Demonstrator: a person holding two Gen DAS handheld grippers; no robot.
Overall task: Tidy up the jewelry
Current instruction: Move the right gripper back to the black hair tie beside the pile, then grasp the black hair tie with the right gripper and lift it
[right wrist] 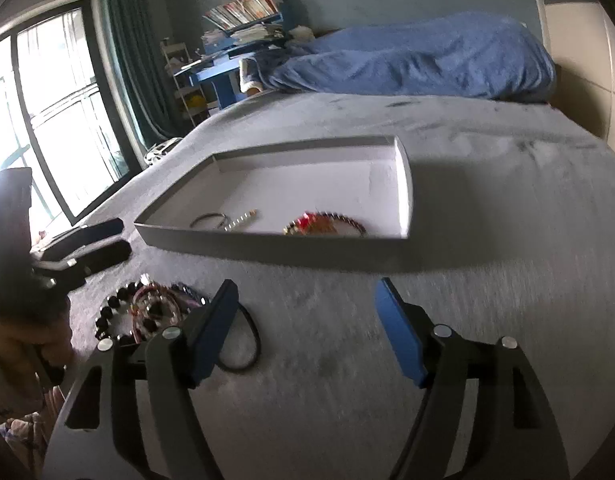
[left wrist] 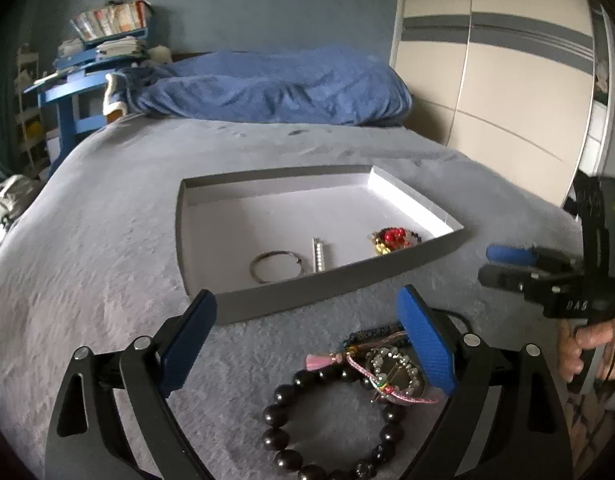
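Observation:
A shallow grey tray (left wrist: 319, 286) (right wrist: 267, 246) lies on the bed. In it are a metal ring (left wrist: 276, 266) (right wrist: 208, 220), a silver bar (left wrist: 319, 256) (right wrist: 240, 220) and a red beaded piece (left wrist: 393, 238) (right wrist: 325, 224). In front of the tray lies a heap of jewelry: a black bead bracelet (left wrist: 307, 432) (right wrist: 107, 316), a pink tassel (left wrist: 319, 361), a pearl piece (left wrist: 391, 372) and a black hair tie (right wrist: 243, 344). My left gripper (left wrist: 307, 340) is open above the heap. My right gripper (right wrist: 307, 328) is open and empty over bare blanket; it also shows in the left wrist view (left wrist: 503, 264).
The bed has a grey blanket (left wrist: 107, 260) and a blue duvet (left wrist: 275, 88) at its head. A blue shelf with books (left wrist: 95, 52) stands far left, a wardrobe (left wrist: 507, 80) on the right, a window (right wrist: 47, 112) on the left.

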